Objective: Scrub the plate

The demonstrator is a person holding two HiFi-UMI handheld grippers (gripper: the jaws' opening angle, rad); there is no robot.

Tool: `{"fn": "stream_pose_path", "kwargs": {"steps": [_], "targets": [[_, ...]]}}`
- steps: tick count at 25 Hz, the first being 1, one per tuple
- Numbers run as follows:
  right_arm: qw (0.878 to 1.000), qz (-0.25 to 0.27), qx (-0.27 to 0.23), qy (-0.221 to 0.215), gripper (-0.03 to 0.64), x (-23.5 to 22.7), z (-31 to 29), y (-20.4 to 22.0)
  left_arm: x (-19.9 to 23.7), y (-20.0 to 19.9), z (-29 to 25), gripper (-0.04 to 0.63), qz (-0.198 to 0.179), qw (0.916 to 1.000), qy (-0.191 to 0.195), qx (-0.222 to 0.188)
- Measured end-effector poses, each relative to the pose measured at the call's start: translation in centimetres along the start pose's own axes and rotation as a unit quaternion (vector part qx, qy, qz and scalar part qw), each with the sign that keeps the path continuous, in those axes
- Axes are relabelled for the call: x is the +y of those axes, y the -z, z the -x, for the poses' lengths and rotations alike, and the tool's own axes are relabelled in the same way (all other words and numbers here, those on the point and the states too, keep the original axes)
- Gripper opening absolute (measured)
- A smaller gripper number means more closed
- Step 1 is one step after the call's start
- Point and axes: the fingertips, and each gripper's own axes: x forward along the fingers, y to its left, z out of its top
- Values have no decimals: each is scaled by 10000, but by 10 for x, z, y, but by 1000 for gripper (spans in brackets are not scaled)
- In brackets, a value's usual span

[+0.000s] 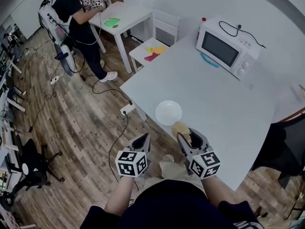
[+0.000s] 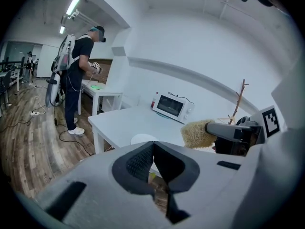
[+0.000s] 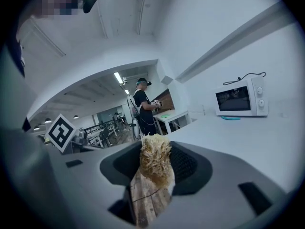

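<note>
The white plate lies empty near the front edge of the white table; in the left gripper view the plate shows just past the jaws. My right gripper is shut on a tan fibrous scrubber, which hangs just short of the plate's near rim. In the right gripper view the scrubber stands pinched in my right gripper. My left gripper is shut and empty, off the table edge, left of the plate. Its jaws meet with nothing between them.
A white microwave stands at the table's far side, with a teal object beside it. A person works at a small white table at the back left. Cables run across the wooden floor.
</note>
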Motion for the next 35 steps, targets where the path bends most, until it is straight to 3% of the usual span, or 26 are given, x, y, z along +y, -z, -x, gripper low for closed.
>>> {"fn": "stream_pose_path", "kwargs": {"steps": [6, 16, 17, 19, 20, 27, 31, 35], "targets": [[9999, 116, 18, -76, 181, -37, -35, -25, 15, -18, -61, 18, 89, 9997, 22, 218], [9994, -12, 278, -204, 181, -73, -59, -20, 44, -3, -146, 21, 490, 9956, 87, 789], [9994, -48, 305, -185, 181, -75, -60, -17, 48, 2, -154, 29, 529, 9946, 115, 880], [9992, -106, 351, -127, 181, -78, -62, -12, 55, 11, -168, 146, 558, 9919, 232, 1119], [9992, -127, 362, -87, 181, -80, -62, -10, 58, 15, -175, 158, 550, 9905, 280, 1228], [9982, -314, 385, 342, 181, -89, -70, 2, 77, 40, -202, 160, 670, 9811, 434, 1764], [9967, -403, 441, 547, 181, -95, -73, 8, 82, 42, -210, 152, 674, 9797, 457, 1833], [9954, -456, 458, 705, 181, -100, -79, 9, 82, 43, -215, 84, 561, 9784, 469, 1935]]}}
